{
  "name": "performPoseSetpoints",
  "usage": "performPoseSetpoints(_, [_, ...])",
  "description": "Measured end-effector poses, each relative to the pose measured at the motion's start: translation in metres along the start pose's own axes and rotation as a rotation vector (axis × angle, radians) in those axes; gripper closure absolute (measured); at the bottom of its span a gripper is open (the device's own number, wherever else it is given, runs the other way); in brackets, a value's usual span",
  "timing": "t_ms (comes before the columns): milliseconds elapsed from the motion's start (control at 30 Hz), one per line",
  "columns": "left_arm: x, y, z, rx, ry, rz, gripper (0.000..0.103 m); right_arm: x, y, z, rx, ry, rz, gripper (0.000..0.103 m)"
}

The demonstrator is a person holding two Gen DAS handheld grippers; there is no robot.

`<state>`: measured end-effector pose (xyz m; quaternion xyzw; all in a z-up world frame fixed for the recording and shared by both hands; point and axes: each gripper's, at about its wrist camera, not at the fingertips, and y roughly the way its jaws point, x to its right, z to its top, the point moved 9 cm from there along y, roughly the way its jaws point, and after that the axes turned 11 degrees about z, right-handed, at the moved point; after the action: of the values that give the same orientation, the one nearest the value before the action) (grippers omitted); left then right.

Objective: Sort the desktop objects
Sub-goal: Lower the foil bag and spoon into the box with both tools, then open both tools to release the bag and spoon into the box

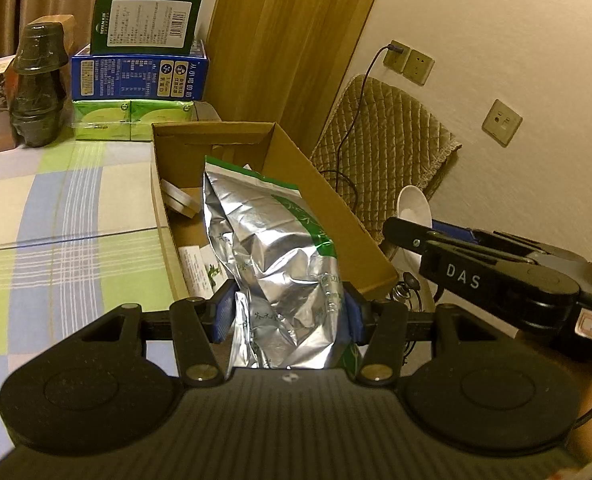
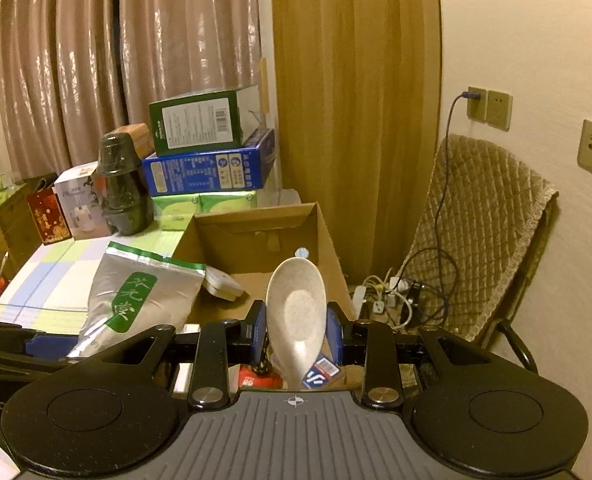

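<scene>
Left tool (image 1: 290, 312) clamping a crumpled foil pouch (image 1: 280, 256) between its blue pads, jaws closed partway onto the pouch's lower body. Pouch standing tall over the near end of the open box (image 1: 280, 148), top leaning toward the box's far wall.

Right tool (image 2: 296, 338) pinching a pale spoon (image 2: 296, 312) between narrowed jaws, bowl pointing up and forward, handle running down behind the pads. Spoon hanging over the box's near right corner, just beside the pouch. Visible in the left view too, right tool (image 1: 411, 240) sitting off the box's right wall.

Inside the box: a tape roll (image 1: 182, 202) against the left wall, a flat white packet (image 1: 204, 272) at the near end, a small white case (image 2: 224, 288) mid-floor.

Likely risks:
- Slipping of the pouch, foil being slick and soft, grip sitting low under a tall load.
- Toppling of the pouch out over the box's wall if released upright rather than laid down.
- Clashing of the two tools, both crowding the same near end of the box.
- Twisting of the spoon in the pads, rounded surface giving little purchase.
- Nudging of the box toward the counter (image 1: 56, 200) edge on its right side.
</scene>
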<state>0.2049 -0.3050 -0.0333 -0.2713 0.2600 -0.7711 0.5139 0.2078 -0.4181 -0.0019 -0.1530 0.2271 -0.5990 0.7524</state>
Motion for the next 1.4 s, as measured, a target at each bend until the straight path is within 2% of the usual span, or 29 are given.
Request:
performPoseSetpoints(533, [-0.016,0.061,0.050,-0.005,0.013,0.017,0.054,0.022,0.065,0.030,-0.035,0.002,0.032,0.074])
performPoseSetpoints(833, [-0.024,0.093,0.066,-0.014,0.019,0.035,0.054,0.030,0.099,0.042,-0.052,-0.006,0.037,0.074])
performPoseSetpoints(967, [-0.025,0.105,0.069,-0.008,0.034,0.060,0.047,0.031,0.112,0.045,-0.053,-0.003,0.039,0.074])
performPoseSetpoints(1100, [-0.035,0.103,0.072,0.013,0.013,0.080,0.046,0.030,0.124,0.045,-0.058,0.041,0.067,0.074])
performPoseSetpoints(1133, [-0.039,0.102,0.071,0.014,0.006,0.084,0.046,0.029,0.127,0.045,-0.055,0.047,0.077,0.069])
performPoseSetpoints(1167, [-0.042,0.100,0.071,0.015,-0.001,0.089,0.045,0.029,0.130,0.046,-0.056,0.050,0.082,0.060])
performPoseSetpoints(1200, [-0.046,0.098,0.070,0.017,-0.007,0.092,0.043,0.029,0.131,0.046,-0.053,0.053,0.080,0.037])
performPoseSetpoints(1233, [-0.050,0.095,0.069,0.019,-0.014,0.096,0.042,0.029,0.130,0.047,-0.037,0.058,0.076,0.031])
performPoseSetpoints(1400, [-0.066,0.075,0.062,0.037,-0.047,0.122,0.028,0.032,0.117,0.046,-0.015,0.090,0.072,0.029])
